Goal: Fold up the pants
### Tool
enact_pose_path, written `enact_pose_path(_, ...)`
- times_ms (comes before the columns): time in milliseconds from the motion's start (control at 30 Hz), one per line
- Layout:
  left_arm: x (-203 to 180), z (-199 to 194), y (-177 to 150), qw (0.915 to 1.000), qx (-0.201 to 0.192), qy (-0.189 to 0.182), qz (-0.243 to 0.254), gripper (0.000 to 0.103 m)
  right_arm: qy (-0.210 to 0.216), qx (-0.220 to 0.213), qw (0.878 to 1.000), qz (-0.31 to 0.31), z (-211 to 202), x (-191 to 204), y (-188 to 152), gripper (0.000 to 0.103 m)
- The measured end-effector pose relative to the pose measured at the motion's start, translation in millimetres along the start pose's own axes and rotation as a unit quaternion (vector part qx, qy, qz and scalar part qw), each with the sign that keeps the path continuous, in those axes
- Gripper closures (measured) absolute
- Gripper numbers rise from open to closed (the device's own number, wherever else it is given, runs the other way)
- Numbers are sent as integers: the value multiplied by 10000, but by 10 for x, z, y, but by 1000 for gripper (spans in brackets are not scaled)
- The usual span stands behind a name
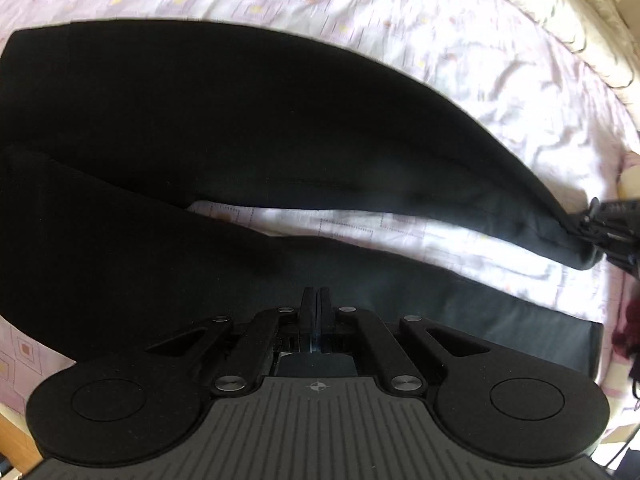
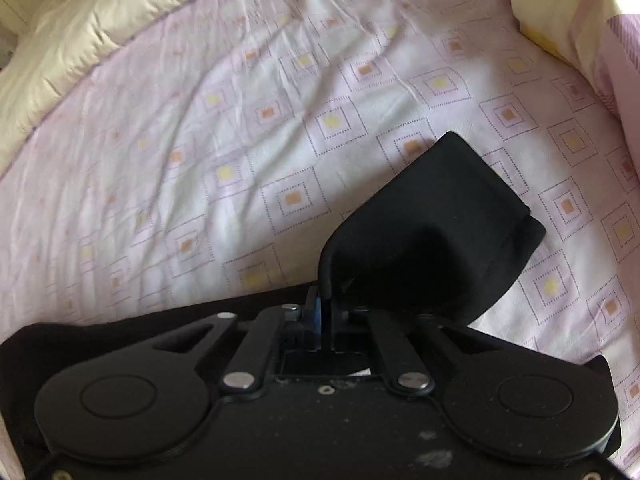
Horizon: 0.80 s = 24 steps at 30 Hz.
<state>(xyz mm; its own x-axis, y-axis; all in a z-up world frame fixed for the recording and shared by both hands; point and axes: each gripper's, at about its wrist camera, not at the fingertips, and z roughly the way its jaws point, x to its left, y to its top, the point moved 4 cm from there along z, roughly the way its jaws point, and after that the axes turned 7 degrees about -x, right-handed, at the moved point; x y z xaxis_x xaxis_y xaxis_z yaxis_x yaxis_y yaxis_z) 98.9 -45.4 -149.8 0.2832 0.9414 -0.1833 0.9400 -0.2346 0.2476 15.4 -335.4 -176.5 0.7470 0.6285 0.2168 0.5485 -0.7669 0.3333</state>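
Black pants [image 1: 200, 120] lie spread on a pink patterned bed sheet [image 1: 360, 20], the two legs apart with a strip of sheet between them. My left gripper [image 1: 316, 300] is shut, its fingers together over the near leg [image 1: 460, 304]; whether cloth is pinched between them is hidden. My right gripper [image 2: 326, 300] is shut on the cuff end of the far pant leg [image 2: 420, 232], which stands lifted off the sheet. In the left wrist view the right gripper [image 1: 600, 232] shows at the far right, holding that leg's end.
A cream quilt [image 2: 80, 20] lies bunched along the far edge of the bed. A pale yellow pillow [image 2: 560, 12] sits at the upper right of the right wrist view. A dark red object [image 1: 628, 332] shows at the right edge.
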Motion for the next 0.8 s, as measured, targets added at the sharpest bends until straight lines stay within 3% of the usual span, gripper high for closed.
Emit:
enact_pose_path(67,12,-87,54,9997,-187,-136,-3,103,118,-68,9999,-10,-189,-15,-106,99)
enact_pose_path(167,18,-136,260,9965,-441,-702,-141,102,204,-145,9997,5,-409,-68,-310,99)
enact_pose_path(233,42,-130,420,9916,-537,-1121,-352,93,207,-115,9997,78,-506,-93,-489,99)
enact_pose_path(333,84,-73,679,9831,-527,-1634,-628,50,144,2,9995,274,-552,-138,-774,99)
enact_pose_path(367,99,-56,750,9829,-520,-1643,-652,29,115,36,9994,335,-546,-150,-858,99)
enact_pose_path(400,116,-39,829,9843,-543,-1560,-617,24,82,55,9992,387,-550,-169,-951,99)
enact_pose_path(567,248,47,1092,9925,-597,-989,-406,24,23,-22,9986,526,-556,-165,-1138,99)
enact_pose_path(800,435,368,1055,9937,-201,-746,-815,23,36,-159,9983,565,-615,-172,-1127,99)
